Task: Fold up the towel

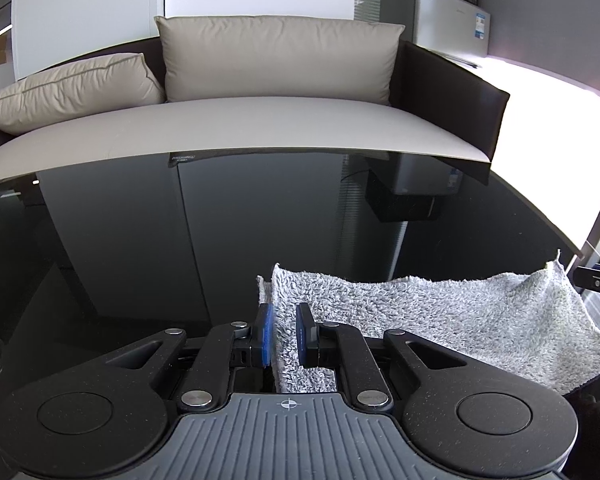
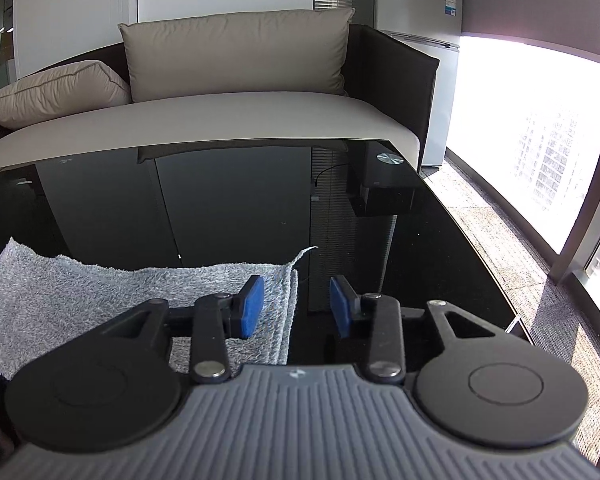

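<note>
Both claws sit low and level: left claw [image 1: 285, 334] grasps the towel [image 1: 440, 320]; right claw [image 2: 296, 306] released.

A beige sofa [image 1: 236, 128] with two cushions [image 1: 278, 58] is sitting across the upper half of both views, behind the glossy black table [image 1: 140, 240]. A silver fridge [image 2: 416, 4] is standing at upper right, and daylight is pouring through the window [image 2: 540, 136] at right.
</note>
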The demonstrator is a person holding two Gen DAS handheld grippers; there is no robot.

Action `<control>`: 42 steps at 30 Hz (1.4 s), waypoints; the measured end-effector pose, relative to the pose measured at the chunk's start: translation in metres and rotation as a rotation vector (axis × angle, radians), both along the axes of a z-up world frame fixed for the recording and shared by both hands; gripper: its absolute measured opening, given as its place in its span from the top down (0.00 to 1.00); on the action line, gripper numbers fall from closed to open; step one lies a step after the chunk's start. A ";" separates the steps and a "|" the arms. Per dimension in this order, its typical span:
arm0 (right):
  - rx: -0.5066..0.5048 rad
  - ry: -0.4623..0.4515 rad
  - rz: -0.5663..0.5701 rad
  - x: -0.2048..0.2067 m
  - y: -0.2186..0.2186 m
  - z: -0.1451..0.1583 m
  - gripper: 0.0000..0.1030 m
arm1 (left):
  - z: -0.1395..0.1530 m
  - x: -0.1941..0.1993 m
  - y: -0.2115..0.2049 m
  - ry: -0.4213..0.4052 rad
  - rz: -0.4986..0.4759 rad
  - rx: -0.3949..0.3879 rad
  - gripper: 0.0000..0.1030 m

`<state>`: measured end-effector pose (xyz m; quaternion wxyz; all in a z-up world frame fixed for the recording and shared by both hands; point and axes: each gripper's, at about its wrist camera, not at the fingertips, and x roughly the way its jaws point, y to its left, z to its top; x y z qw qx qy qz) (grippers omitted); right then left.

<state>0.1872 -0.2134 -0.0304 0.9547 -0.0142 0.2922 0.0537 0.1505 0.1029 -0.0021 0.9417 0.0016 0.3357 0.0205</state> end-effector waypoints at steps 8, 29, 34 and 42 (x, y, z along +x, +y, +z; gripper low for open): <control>-0.097 0.016 0.063 -0.003 0.015 -0.007 0.59 | -0.008 0.002 0.000 0.030 0.011 0.023 0.89; -0.103 0.036 -0.001 -0.005 0.017 -0.008 0.53 | -0.002 -0.005 0.008 0.011 0.116 0.003 0.86; -0.010 -0.015 0.024 -0.006 0.015 0.001 0.53 | 0.002 0.000 0.006 -0.017 0.055 -0.017 0.86; -0.044 -0.042 0.146 -0.005 0.040 0.005 0.53 | -0.005 0.015 -0.019 -0.010 -0.054 0.027 0.84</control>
